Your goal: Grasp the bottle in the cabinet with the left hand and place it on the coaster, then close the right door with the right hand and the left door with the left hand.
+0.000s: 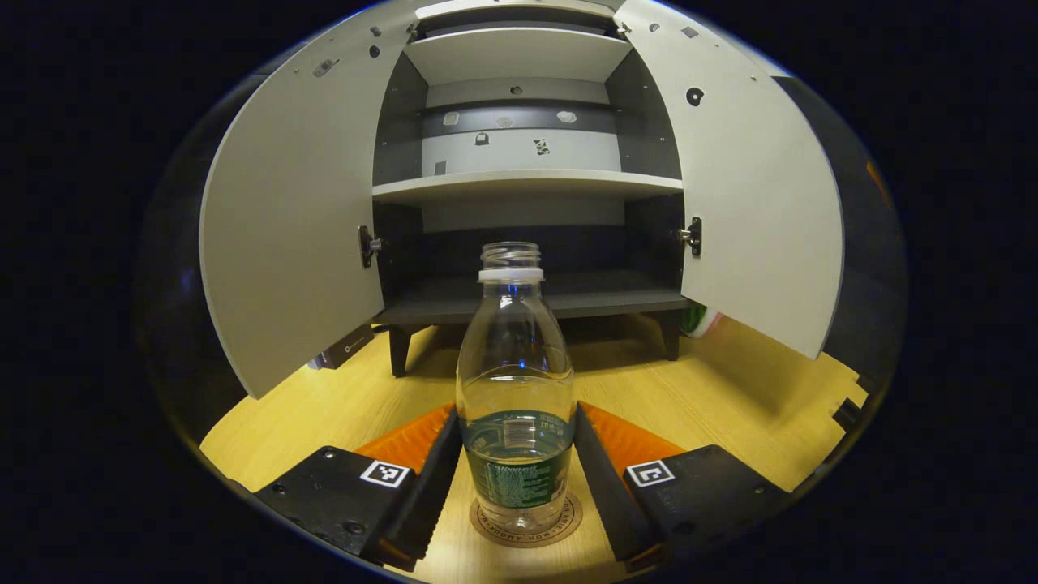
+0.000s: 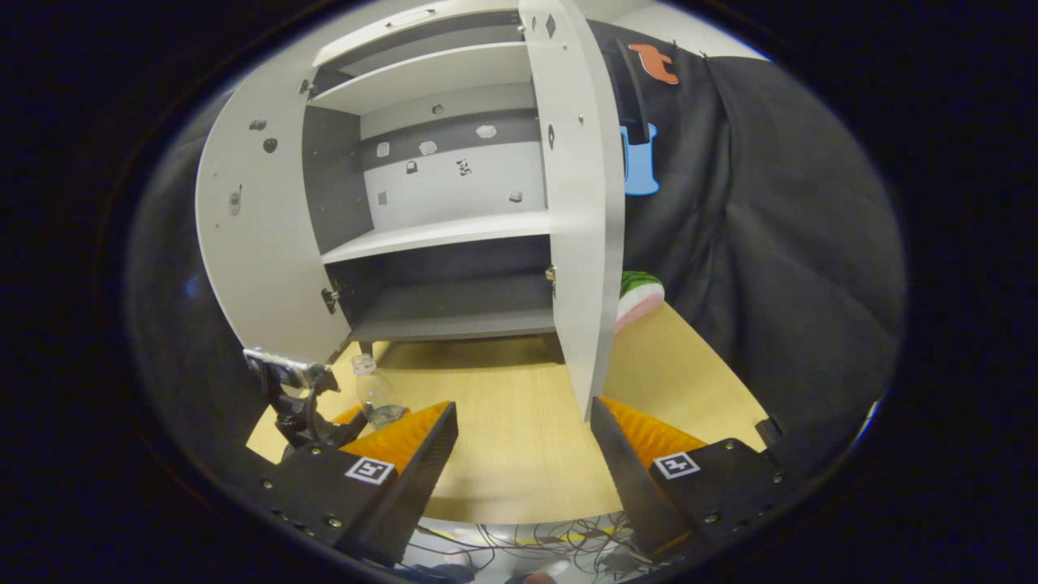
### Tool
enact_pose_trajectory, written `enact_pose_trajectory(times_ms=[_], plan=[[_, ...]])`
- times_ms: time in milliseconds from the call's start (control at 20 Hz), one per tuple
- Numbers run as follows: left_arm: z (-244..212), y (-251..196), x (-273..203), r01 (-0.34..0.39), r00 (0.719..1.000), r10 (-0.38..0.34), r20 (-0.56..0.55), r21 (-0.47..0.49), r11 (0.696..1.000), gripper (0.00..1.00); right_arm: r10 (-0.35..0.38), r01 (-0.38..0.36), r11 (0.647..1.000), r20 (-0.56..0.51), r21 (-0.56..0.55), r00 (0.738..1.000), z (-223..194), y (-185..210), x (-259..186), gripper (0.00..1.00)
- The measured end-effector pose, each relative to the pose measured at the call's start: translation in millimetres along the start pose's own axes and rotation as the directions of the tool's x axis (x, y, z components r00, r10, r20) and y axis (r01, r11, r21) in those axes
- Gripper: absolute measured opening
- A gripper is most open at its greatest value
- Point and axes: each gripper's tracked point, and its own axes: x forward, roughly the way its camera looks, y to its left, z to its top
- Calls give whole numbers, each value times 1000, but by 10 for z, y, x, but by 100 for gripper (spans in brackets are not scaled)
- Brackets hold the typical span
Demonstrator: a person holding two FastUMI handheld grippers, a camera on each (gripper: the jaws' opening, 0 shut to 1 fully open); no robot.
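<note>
Bottle [image 1: 516,389] first: from my left gripper view it stands upright on the round coaster [image 1: 527,521], cap off, a little liquid in the bottom, on the wooden table [image 1: 730,397]. My left gripper [image 1: 519,478] has a finger on each side of it, close against the lower body, but I can't quite tell from this angle whether both pads actually press the plastic or sit just off it.

Behind the bottle the cabinet [image 1: 519,186] has both doors swung wide. The left door [image 1: 288,211] and the right door [image 1: 754,186] stand out toward me, and the shelves inside look bare. A small dark box [image 1: 345,347] lies on the table near the lower edge of the left door.

In my right gripper view, the right gripper [image 2: 519,454] is spread wide with nothing between the fingers, low over the table in front of the cabinet. The edge of the right door [image 2: 580,211] stands just ahead of it, apart from both fingers. Off to the side I see the left gripper [image 2: 296,405] beside the bottle [image 2: 375,396]. A watermelon-slice toy [image 2: 641,296] lies behind the right door.
</note>
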Motion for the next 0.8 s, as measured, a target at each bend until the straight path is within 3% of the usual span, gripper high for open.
enact_pose_trajectory(times_ms=[800], plan=[[281, 30, -117, 18, 1000, -18, 10, 23, 1000, 88, 26, -25, 999, -8, 21, 1000, -20, 48, -17, 100]])
